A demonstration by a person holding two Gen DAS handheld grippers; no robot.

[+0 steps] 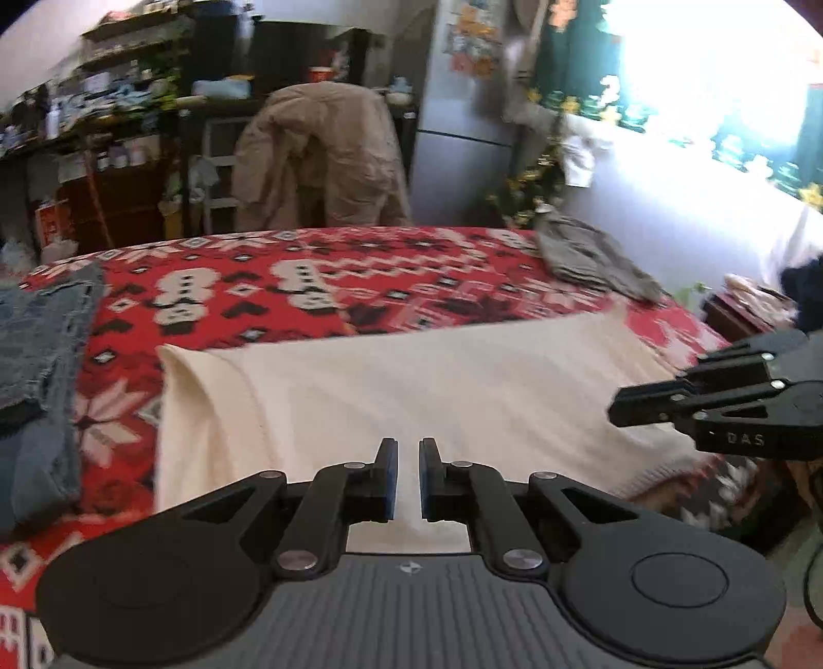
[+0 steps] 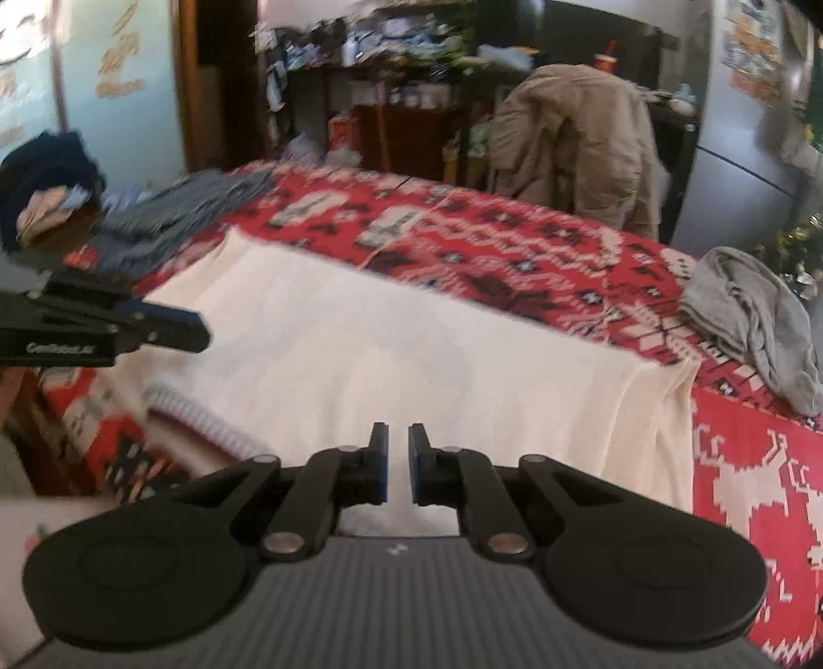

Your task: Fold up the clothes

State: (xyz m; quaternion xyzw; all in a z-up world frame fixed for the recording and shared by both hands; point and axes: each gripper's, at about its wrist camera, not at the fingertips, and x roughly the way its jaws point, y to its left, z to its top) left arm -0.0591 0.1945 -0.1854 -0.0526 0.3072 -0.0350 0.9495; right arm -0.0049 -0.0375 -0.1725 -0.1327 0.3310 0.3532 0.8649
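Behind our bed, under its red patterned knit blanket, we see cluttered shelves and a tan jacket draped over a chair. Across the blanket lies our cream knit sweater, flat and smooth, its ribbed hem near the close edge. Folded jeans sit to its left, a crumpled grey garment to its right. We tilt both tools down over the sweater: the left gripper and right gripper are nearly closed, a narrow gap showing, grasping nothing
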